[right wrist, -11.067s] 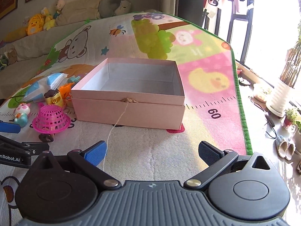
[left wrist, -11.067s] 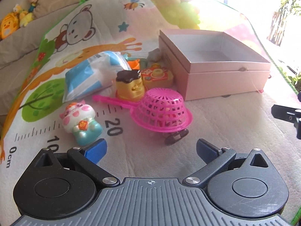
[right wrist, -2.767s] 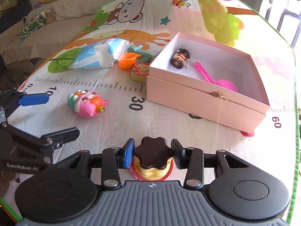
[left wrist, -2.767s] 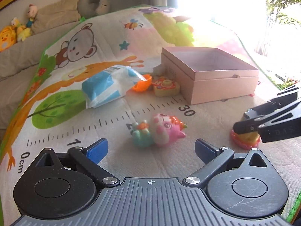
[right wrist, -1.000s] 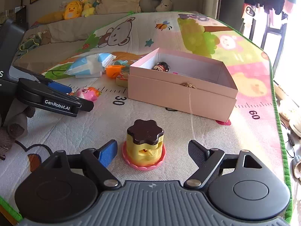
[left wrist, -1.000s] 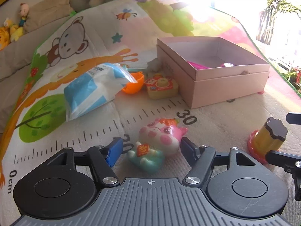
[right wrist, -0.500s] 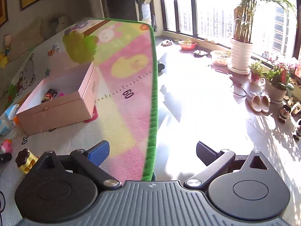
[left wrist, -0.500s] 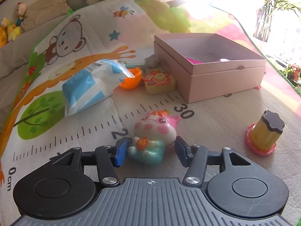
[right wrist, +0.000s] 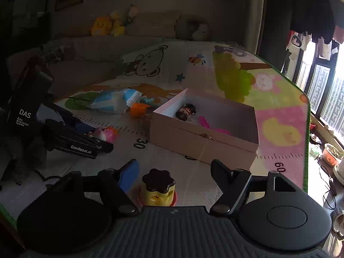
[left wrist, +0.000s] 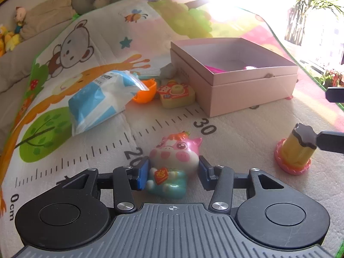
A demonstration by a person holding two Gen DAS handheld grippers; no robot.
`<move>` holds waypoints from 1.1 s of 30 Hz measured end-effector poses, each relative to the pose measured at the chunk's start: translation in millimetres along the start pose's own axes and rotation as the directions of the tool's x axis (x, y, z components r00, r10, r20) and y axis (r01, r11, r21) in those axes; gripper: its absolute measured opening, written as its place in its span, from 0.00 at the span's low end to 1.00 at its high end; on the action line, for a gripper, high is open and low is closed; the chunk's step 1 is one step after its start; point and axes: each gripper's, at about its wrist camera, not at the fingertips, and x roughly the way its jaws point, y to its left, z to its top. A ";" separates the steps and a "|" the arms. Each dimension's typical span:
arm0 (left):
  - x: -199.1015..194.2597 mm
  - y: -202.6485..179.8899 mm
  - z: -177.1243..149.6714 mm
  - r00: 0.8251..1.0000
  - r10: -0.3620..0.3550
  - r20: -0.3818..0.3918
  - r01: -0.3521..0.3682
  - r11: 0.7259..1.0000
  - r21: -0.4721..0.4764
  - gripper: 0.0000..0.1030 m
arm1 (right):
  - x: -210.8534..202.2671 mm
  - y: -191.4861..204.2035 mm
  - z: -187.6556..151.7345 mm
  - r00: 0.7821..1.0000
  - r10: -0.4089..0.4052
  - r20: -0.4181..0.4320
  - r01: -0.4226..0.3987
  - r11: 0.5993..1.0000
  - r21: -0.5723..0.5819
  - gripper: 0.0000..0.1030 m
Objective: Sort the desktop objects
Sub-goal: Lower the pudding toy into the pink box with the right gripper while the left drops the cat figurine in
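My left gripper (left wrist: 173, 173) is shut on the pink pig toy (left wrist: 175, 158), which stands on the play mat at the 20 mark. My right gripper (right wrist: 174, 169) is open, with the yellow pudding toy (right wrist: 158, 188) standing between its fingers on the mat, apart from both. The pudding toy also shows in the left wrist view (left wrist: 297, 149). The pink box (left wrist: 234, 75) stands open behind; a small doll (right wrist: 185, 111) and a pink strainer (right wrist: 211, 126) lie inside it.
A blue-white wipes pack (left wrist: 103, 99), an orange cup (left wrist: 145, 91) and a yellow camera toy (left wrist: 176, 94) lie left of the box. The mat's green edge (right wrist: 306, 129) drops to the floor at the right. Plush toys (right wrist: 107, 24) sit on the sofa behind.
My left gripper has closed its fingers onto the pig toy. My right gripper swung back from the window side and now stands open around the pudding toy.
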 end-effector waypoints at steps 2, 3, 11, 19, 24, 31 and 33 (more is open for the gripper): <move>-8.2 0.8 -7.7 1.000 0.002 0.000 -0.002 1.000 0.008 0.50 | 16.5 14.5 3.5 1.000 -0.007 -0.015 0.006 0.998 -0.056 0.72; -11.0 1.7 -11.0 1.000 0.007 -0.002 -0.007 1.000 0.009 0.50 | 23.3 18.4 3.8 1.000 -0.014 -0.025 0.012 0.997 -0.070 0.71; -29.2 21.1 -26.0 1.000 0.030 -0.002 -0.030 0.999 -0.039 0.53 | 40.0 21.2 -4.3 0.989 0.091 -0.112 -0.089 0.996 0.023 0.57; -24.9 25.5 -27.6 1.000 0.021 -0.012 -0.022 0.997 -0.074 0.56 | 30.9 34.0 -12.4 0.987 0.119 -0.112 -0.118 0.993 0.017 0.57; -21.1 24.2 -22.2 1.000 0.024 -0.019 -0.026 0.996 -0.085 0.53 | 37.2 34.3 -13.6 0.980 0.140 -0.144 -0.135 0.990 0.040 0.41; -37.1 9.4 -24.1 1.000 0.026 0.003 -0.026 0.999 -0.028 0.49 | 22.9 33.3 -12.3 0.974 0.170 -0.151 -0.164 0.985 0.048 0.38; -52.2 1.1 -21.3 0.999 0.019 0.036 -0.019 1.000 0.001 0.49 | 12.0 28.4 -9.9 0.969 0.201 -0.146 -0.192 0.979 0.072 0.38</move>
